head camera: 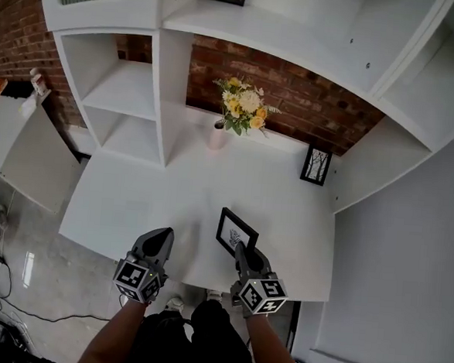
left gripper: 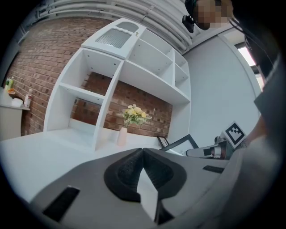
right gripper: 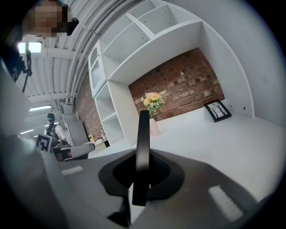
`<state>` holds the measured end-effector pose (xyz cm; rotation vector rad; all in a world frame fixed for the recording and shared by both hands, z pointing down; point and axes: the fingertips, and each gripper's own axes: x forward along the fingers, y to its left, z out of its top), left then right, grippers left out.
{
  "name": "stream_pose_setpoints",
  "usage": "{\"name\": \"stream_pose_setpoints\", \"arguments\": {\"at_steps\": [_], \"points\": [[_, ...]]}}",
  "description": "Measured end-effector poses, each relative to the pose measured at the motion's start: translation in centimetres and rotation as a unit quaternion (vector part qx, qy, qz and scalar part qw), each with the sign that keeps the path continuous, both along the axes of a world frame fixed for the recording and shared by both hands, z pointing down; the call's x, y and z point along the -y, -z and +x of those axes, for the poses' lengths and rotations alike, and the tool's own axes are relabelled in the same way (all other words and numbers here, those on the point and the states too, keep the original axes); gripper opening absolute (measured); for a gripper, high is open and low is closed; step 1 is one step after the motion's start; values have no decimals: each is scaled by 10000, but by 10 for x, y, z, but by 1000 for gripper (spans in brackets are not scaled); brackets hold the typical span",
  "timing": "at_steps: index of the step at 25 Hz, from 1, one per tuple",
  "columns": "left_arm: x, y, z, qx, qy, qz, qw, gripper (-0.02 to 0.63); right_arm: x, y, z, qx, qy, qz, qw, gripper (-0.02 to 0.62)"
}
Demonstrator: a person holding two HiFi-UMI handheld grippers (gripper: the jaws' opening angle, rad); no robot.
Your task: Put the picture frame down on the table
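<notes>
The right claw point(head camera: 243, 252) is clamped on the near edge of the picture frame point(head camera: 236, 233). In the right gripper view the black frame point(right gripper: 143, 134) stands edge-on and upright between the two pads of that claw point(right gripper: 142, 166). In the head view the frame sits over the near part of the white surface point(head camera: 132, 201), at about 5 o'clock from its middle, with its glass side facing up and toward the person. Whether its lower edge touches the surface cannot be told. The left claw point(head camera: 159, 238) hangs at about 7 o'clock, well apart from the frame. In its own view the tips point(left gripper: 143, 152) meet with nothing between them. A pink vase point(head camera: 217, 134) of yellow and white flowers point(head camera: 242, 105) stands at 12 o'clock before the brick wall point(head camera: 310, 97), and a second small frame point(head camera: 316, 164) leans there at 2 o'clock.
</notes>
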<state>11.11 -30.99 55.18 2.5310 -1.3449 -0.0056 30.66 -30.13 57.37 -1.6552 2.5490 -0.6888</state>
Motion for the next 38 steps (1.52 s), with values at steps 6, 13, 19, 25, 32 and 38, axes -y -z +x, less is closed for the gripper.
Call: {"name": "stream_pose_setpoints", "arguments": {"at_steps": [6, 13, 19, 25, 32, 38], "points": [[8, 2, 4, 30, 249, 10, 9997, -8, 17, -10, -15, 694, 661, -513, 9941, 25], [16, 1, -3, 117, 526, -5, 9985, -8, 34, -25, 0, 888, 624, -1084, 9882, 32], [24, 4, -5, 160, 645, 79, 9978, -8, 44, -43, 9, 841, 423, -1384, 9859, 72], [26, 3, 2, 119, 689, 42, 9975, -8, 49, -56, 14, 707, 334, -1414, 9869, 94], [23, 2, 2, 140, 678, 3, 9976, -8, 54, -68, 25, 935, 82, -1781, 9795, 114], [24, 1, -5, 129, 734, -31, 9972, -8, 55, -79, 37, 914, -223, -2085, 9735, 147]]}}
